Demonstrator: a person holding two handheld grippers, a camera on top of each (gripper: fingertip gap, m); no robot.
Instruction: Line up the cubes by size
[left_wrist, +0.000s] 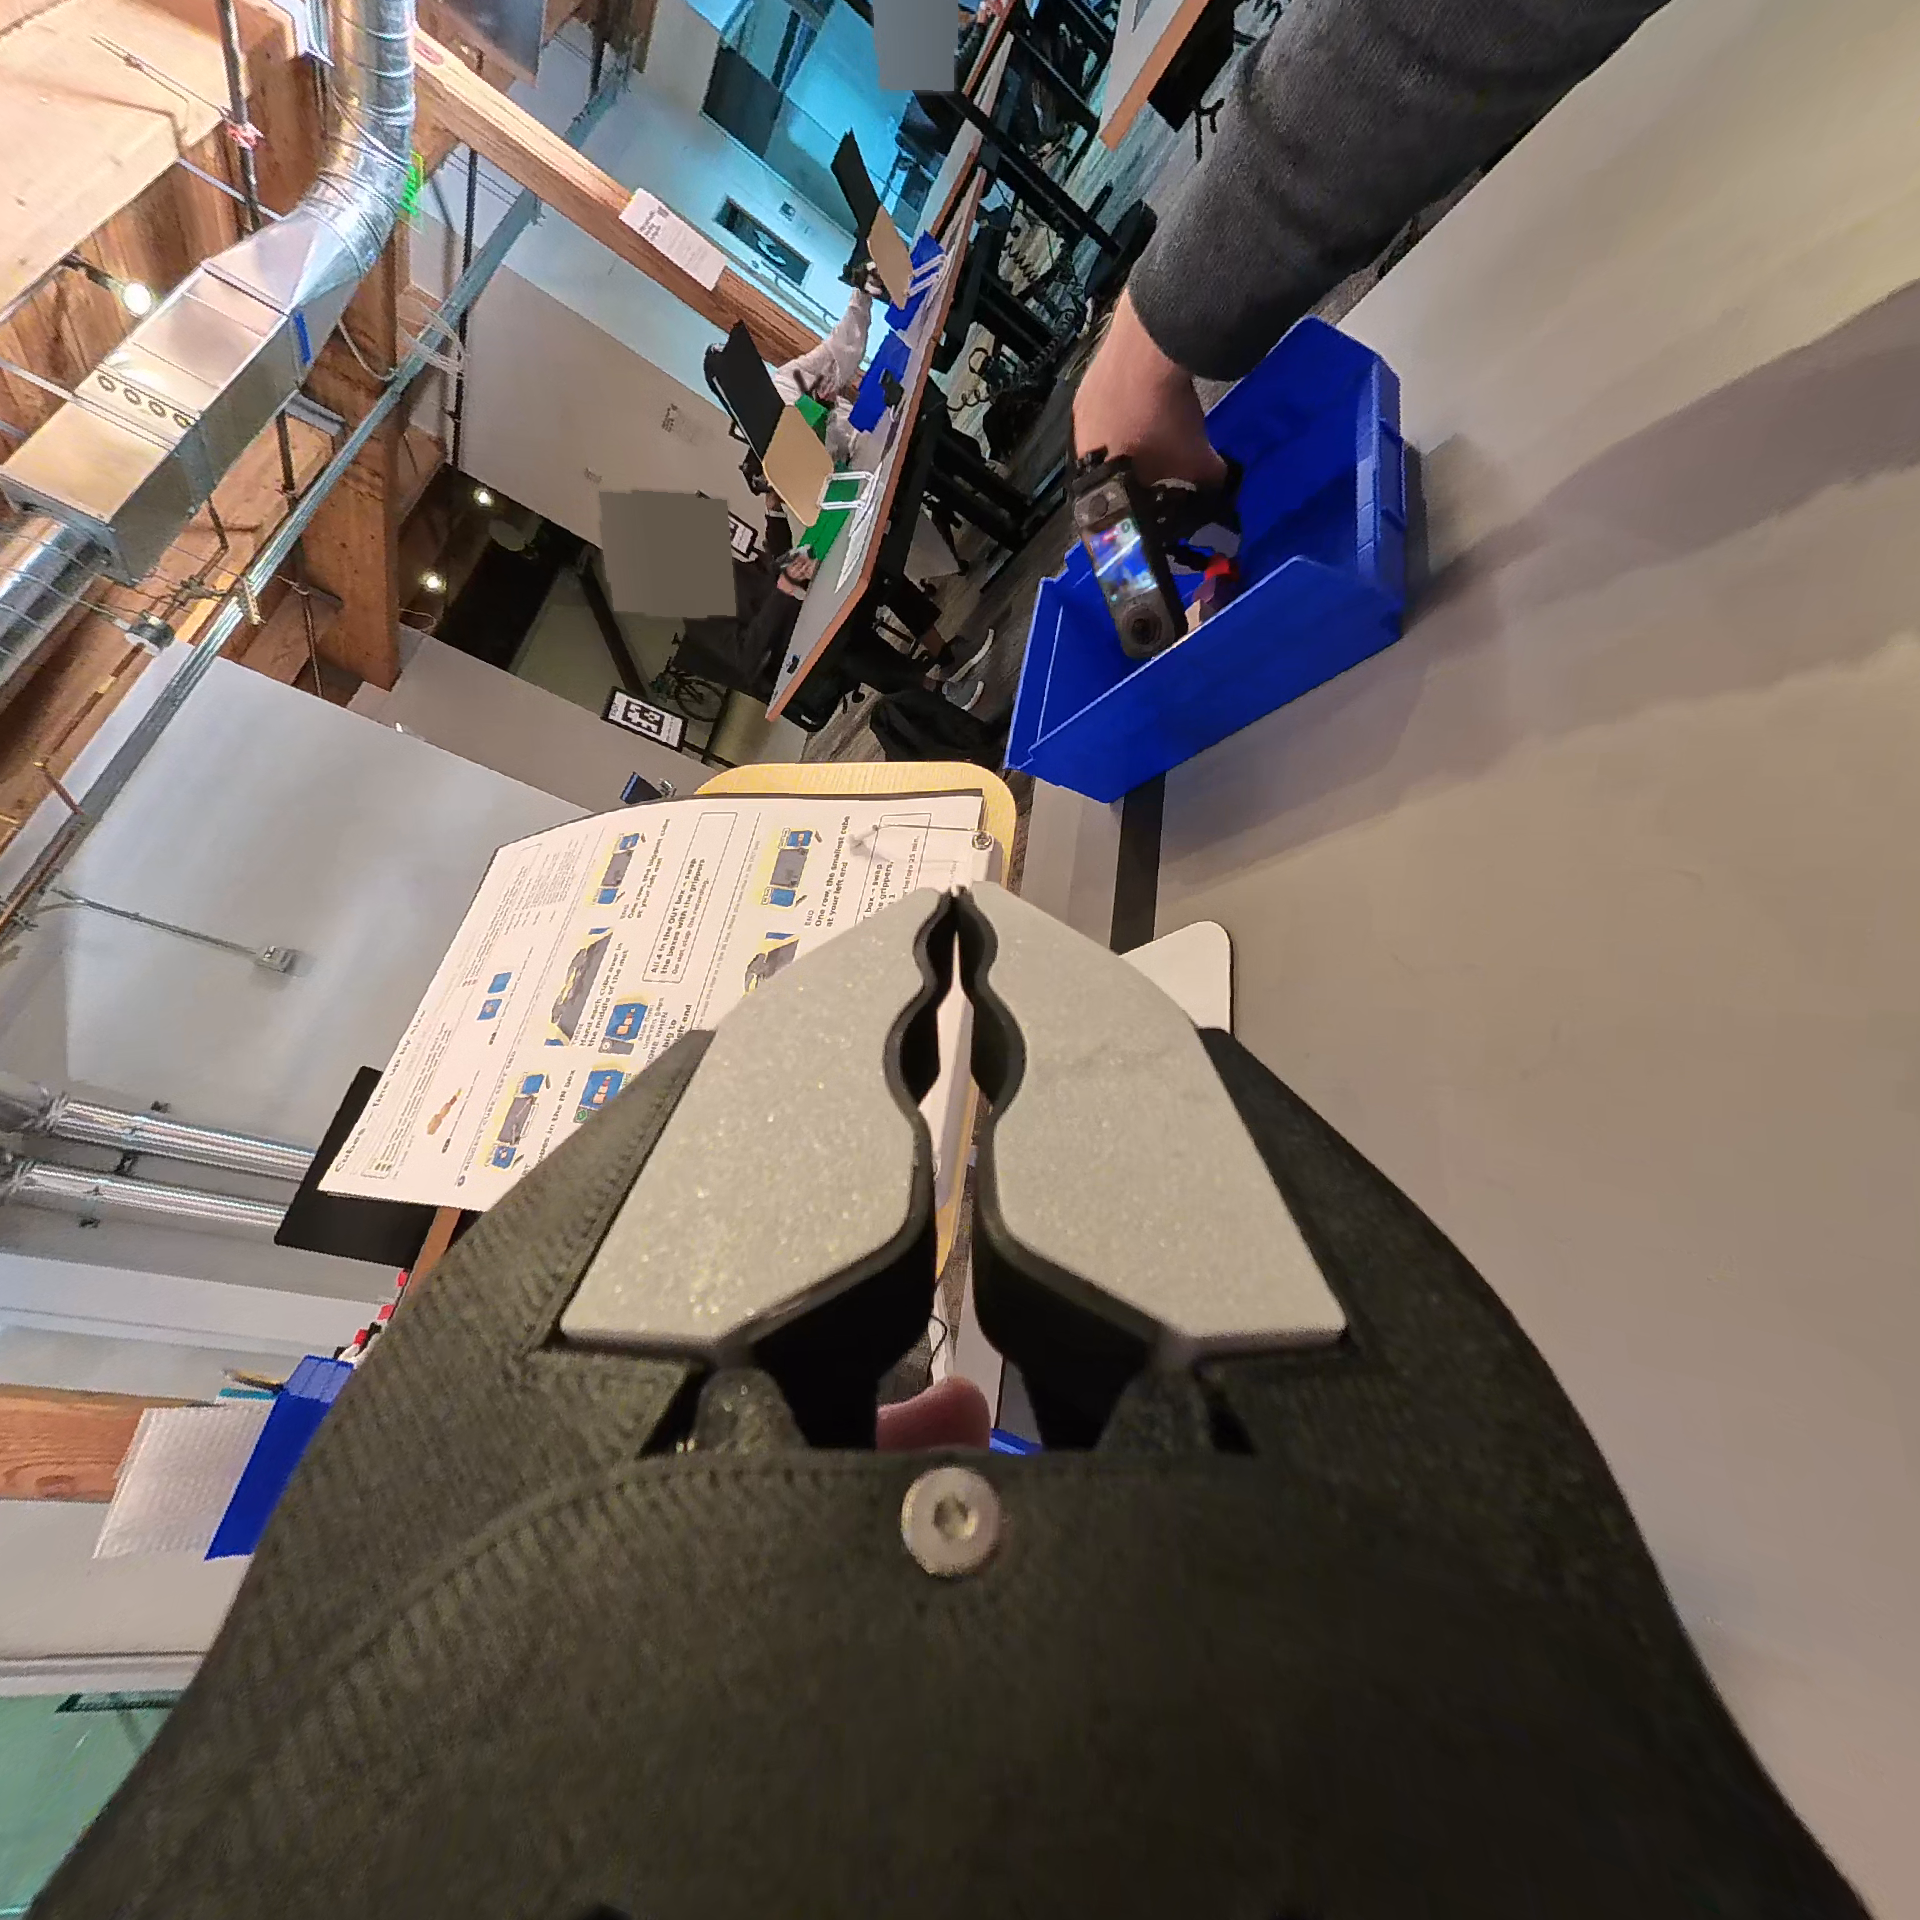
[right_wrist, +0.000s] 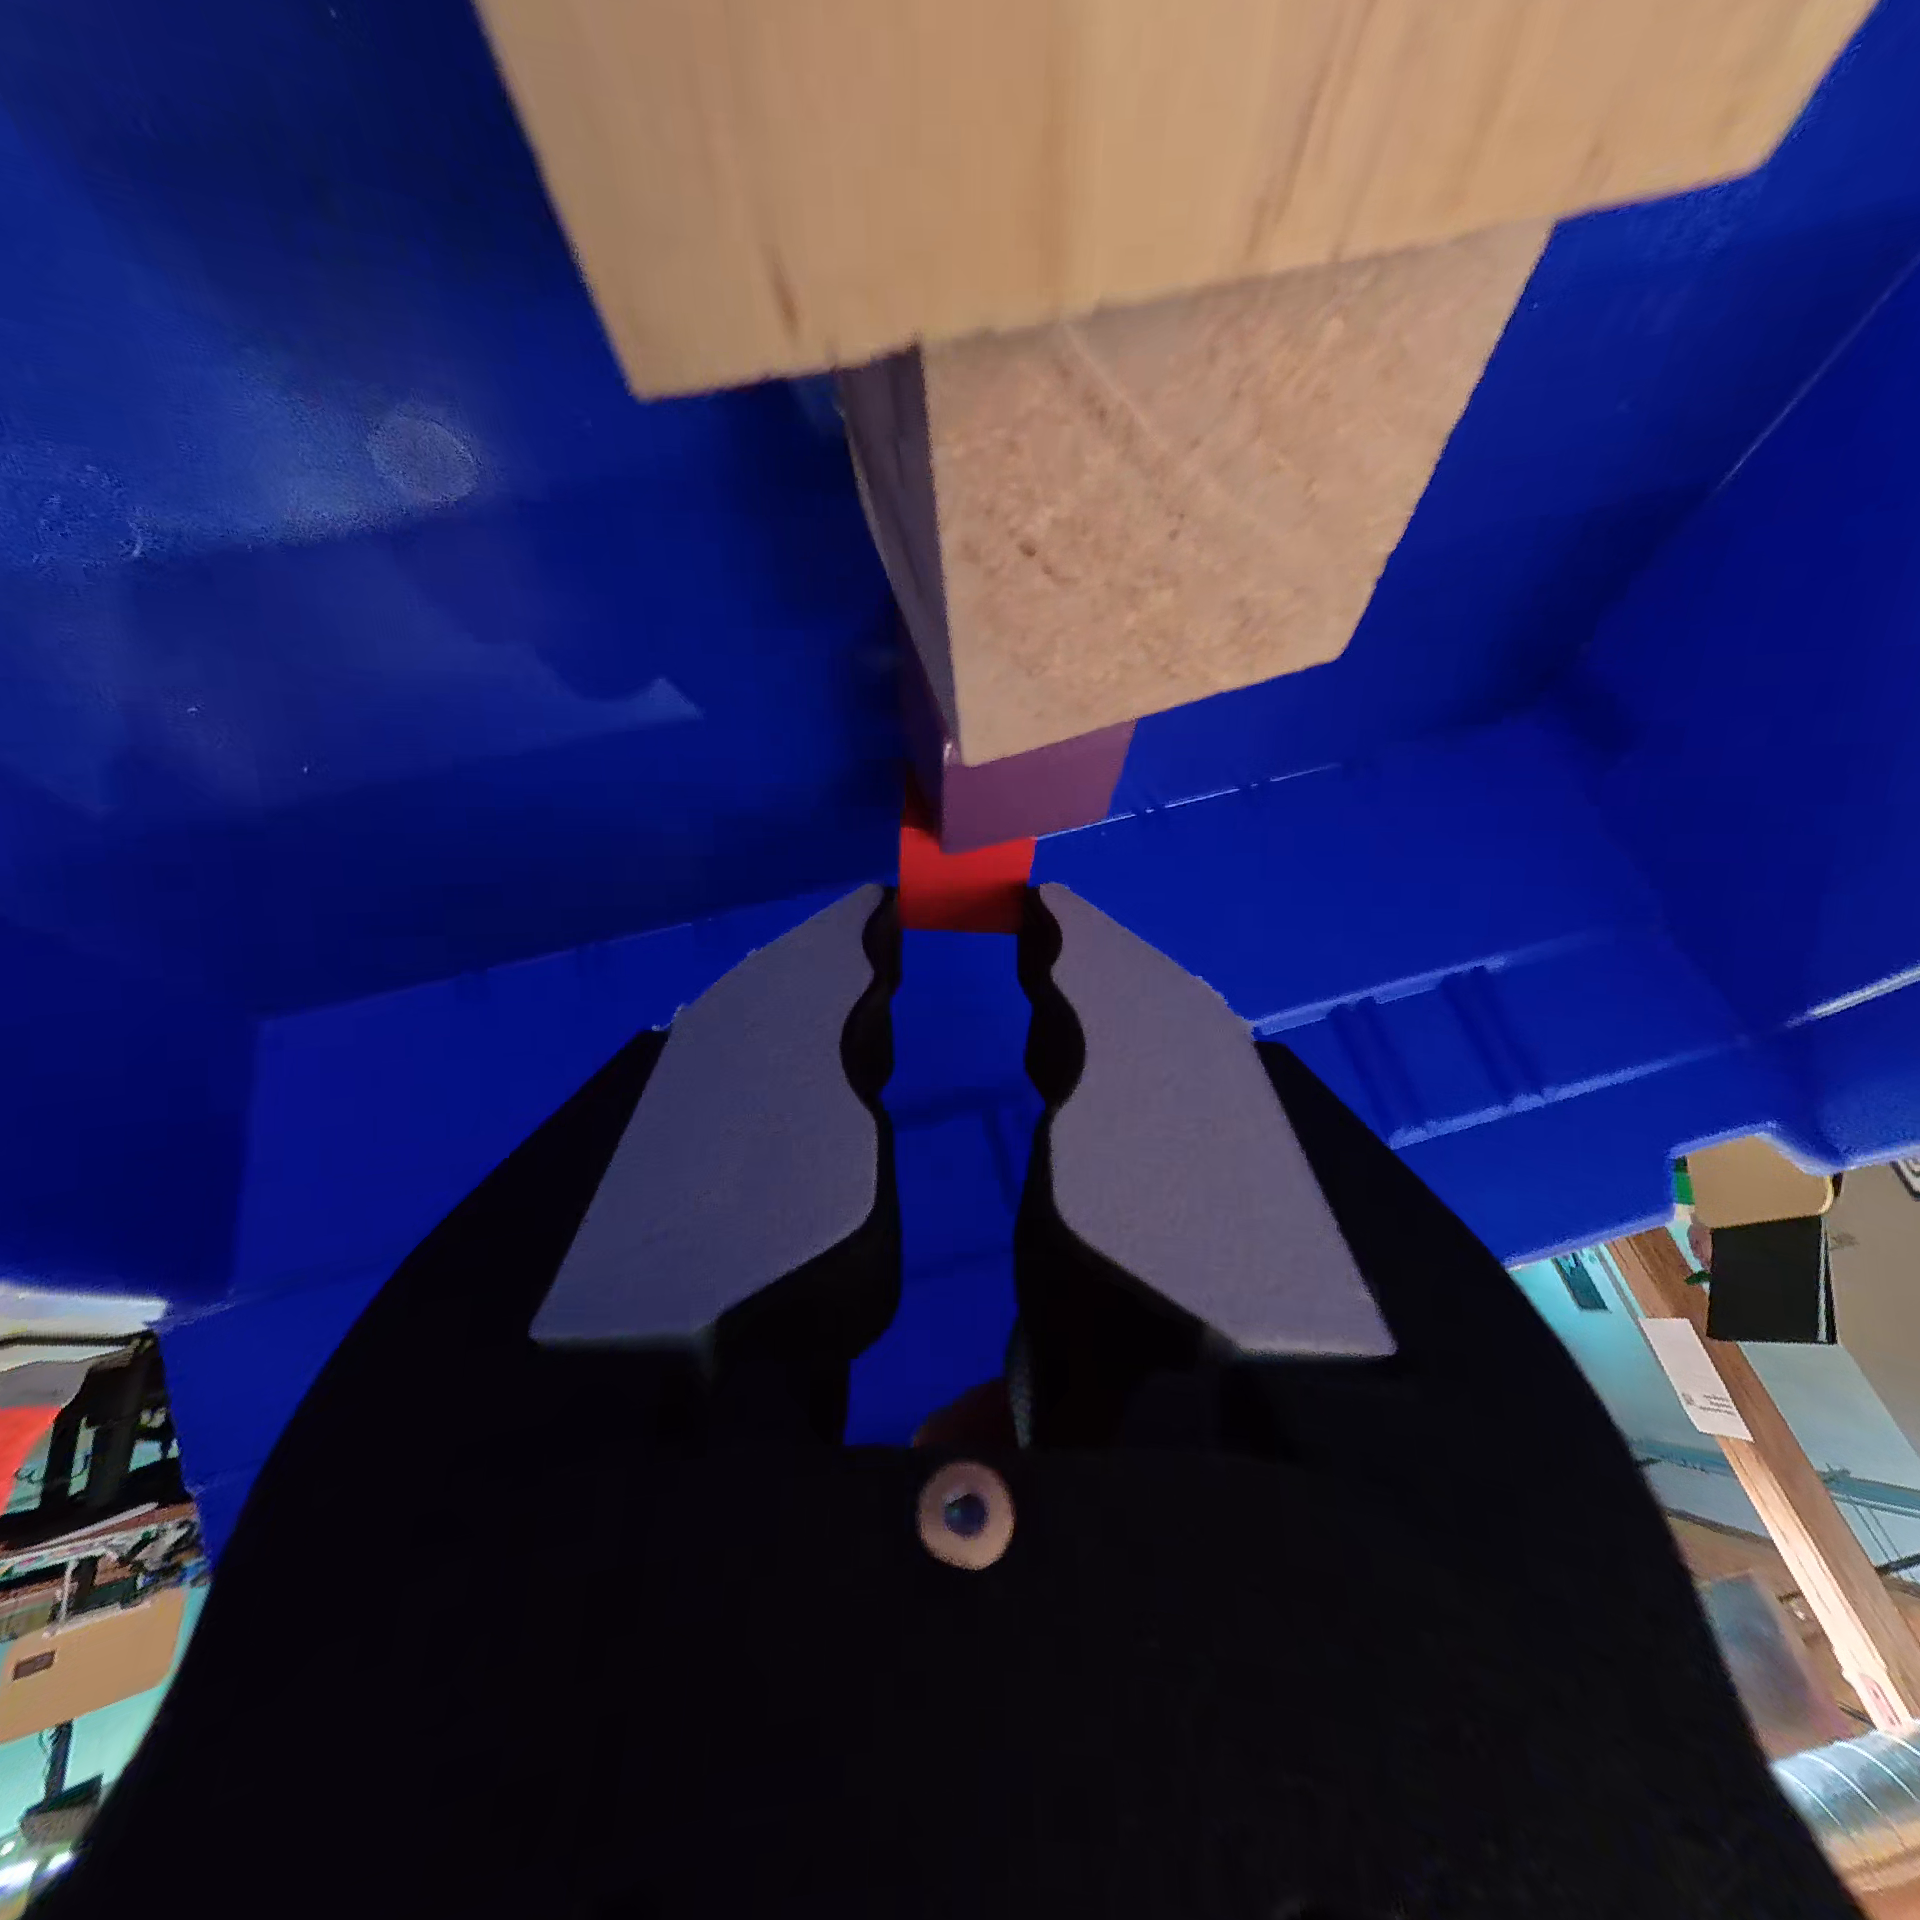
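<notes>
Right tool (right_wrist: 961, 904) apparently pinches red cube (right_wrist: 961, 883).

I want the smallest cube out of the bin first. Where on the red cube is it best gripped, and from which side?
Grip the red cube on its two opposite side faces, coming from its free near side, as the right gripper does. The purple cube crowds its far end, so only the near part is exposed.

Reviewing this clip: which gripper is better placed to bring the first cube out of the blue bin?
Right gripper: inside the blue plastic bin, tips around the small red cube. Left gripper is shut, away from the bin.
</notes>
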